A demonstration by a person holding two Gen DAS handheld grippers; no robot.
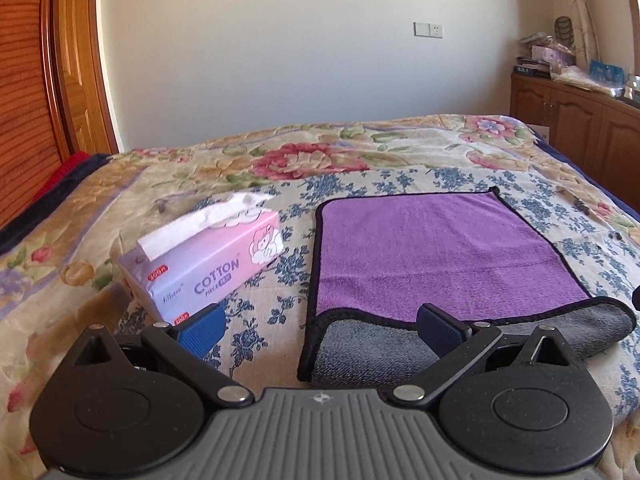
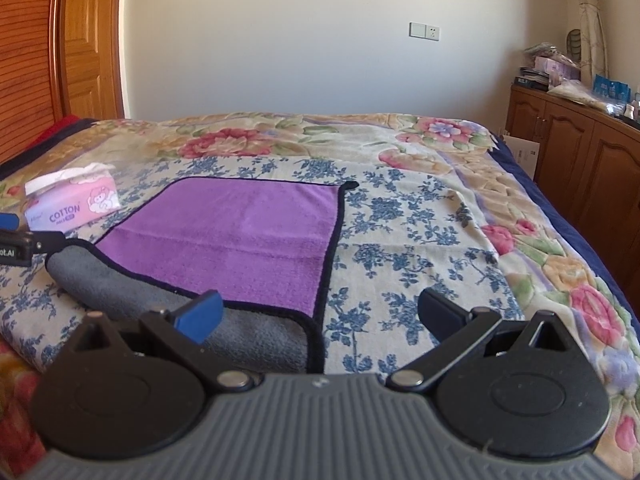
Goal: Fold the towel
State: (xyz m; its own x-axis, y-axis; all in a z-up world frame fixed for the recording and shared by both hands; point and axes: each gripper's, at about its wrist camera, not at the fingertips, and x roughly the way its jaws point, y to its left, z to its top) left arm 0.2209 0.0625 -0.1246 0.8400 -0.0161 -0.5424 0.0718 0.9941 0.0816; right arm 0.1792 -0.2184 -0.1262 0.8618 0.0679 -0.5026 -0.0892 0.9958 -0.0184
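With both sets of jaws spread wide and empty, the left gripper (image 1: 320,330) and right gripper (image 2: 320,316) hover over the near corners of a purple microfibre towel with black piping (image 1: 440,248), lying flat on a floral bedspread (image 1: 360,160) with its near edge rolled back, grey underside up. Only the right view shows the left gripper's side at the towel's corner. A pink-and-lilac tissue box (image 1: 208,260) sits beside the towel, left. Beyond, a cluttered wooden cabinet (image 2: 580,148) lines the wall.

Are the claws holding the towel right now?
No. Left claw and right claw are both open, empty, near the towel's rolled edge.
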